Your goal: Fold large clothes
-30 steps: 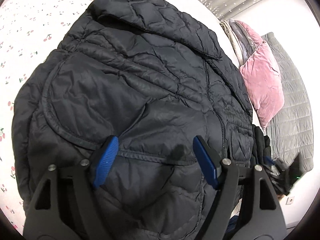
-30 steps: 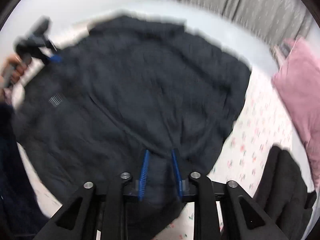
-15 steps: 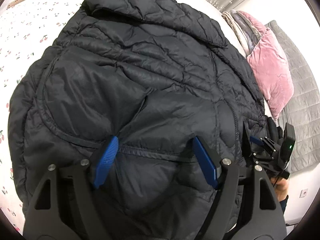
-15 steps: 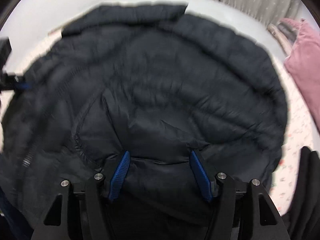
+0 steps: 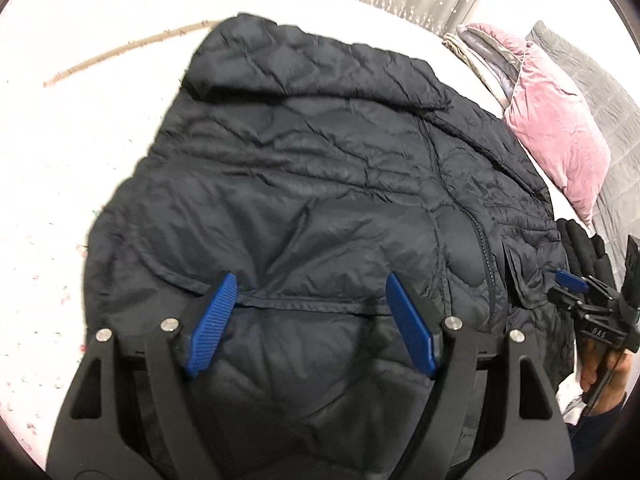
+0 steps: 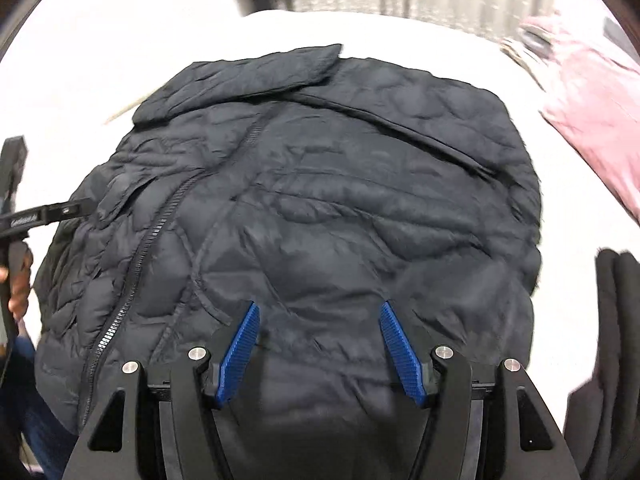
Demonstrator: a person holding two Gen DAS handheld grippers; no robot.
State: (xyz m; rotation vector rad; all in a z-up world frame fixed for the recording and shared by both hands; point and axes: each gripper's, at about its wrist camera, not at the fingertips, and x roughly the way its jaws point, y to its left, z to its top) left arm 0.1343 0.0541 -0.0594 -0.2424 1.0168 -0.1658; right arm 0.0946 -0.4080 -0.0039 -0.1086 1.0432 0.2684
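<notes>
A black quilted puffer jacket (image 5: 320, 168) lies on the white bed, zipped, collar at the far end, both sleeves folded in over its front. It fills the right wrist view (image 6: 320, 200) too. My left gripper (image 5: 310, 292) is open and empty, its blue pads either side of a folded sleeve's cuff seam, just above the cloth. My right gripper (image 6: 318, 320) is open and empty over the other folded sleeve near the hem. The right gripper also shows at the right edge of the left wrist view (image 5: 580, 292), and the left gripper at the left edge of the right wrist view (image 6: 24, 216).
A pink velvet pillow (image 5: 556, 136) and a grey quilt (image 5: 600, 80) lie to the right of the jacket. A folded black garment (image 6: 616, 320) lies on the bed at the right. White cherry-print sheet (image 5: 60, 160) surrounds the jacket. Curtains hang at the back.
My right gripper opened and let go of the sleeve it carried over the jacket's front. Both grippers have drawn back a little. The left stayed open.
</notes>
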